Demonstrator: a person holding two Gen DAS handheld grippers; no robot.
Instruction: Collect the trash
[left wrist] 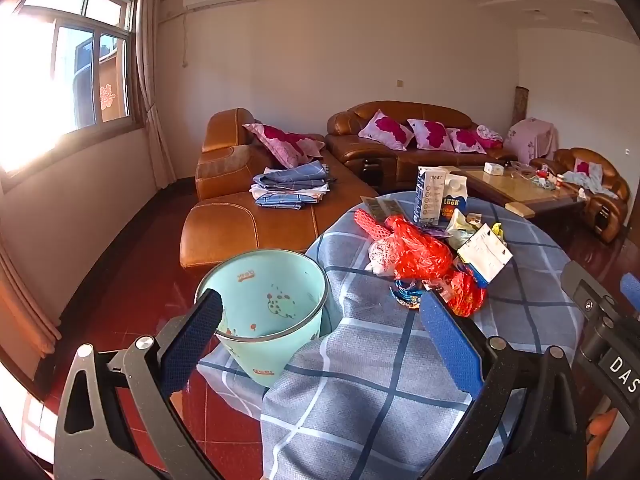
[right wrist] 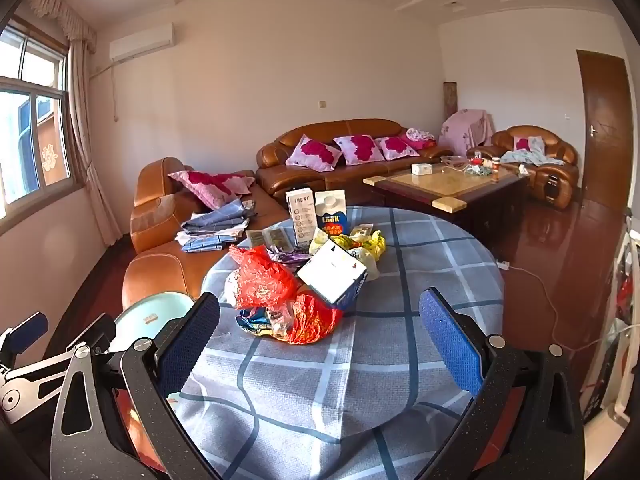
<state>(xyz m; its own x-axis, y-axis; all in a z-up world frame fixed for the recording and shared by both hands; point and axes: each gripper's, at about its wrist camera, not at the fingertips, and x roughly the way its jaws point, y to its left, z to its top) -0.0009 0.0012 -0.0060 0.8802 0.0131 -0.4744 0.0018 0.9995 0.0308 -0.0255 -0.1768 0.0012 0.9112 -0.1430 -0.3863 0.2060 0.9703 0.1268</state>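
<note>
A heap of trash lies on the round table with a blue checked cloth (right wrist: 420,248): red plastic bags (right wrist: 262,276), a white box (right wrist: 332,274), yellow wrappers (right wrist: 370,242) and two upright cartons (right wrist: 330,212). In the left wrist view the red bags (left wrist: 416,250) and the white box (left wrist: 486,252) lie beyond the gripper. A mint-green bin (left wrist: 266,308) stands on the floor at the table's left edge. My left gripper (left wrist: 320,334) is open and empty, spanning the bin's rim and the cloth. My right gripper (right wrist: 320,332) is open and empty, just short of the heap.
Brown leather sofas (right wrist: 344,152) with pink cushions line the far wall; folded blue laundry (right wrist: 216,226) lies on the chaise. A coffee table (right wrist: 448,184) stands behind the round table. Red tiled floor (left wrist: 132,292) surrounds the bin. A white cable (right wrist: 536,284) runs across the floor at right.
</note>
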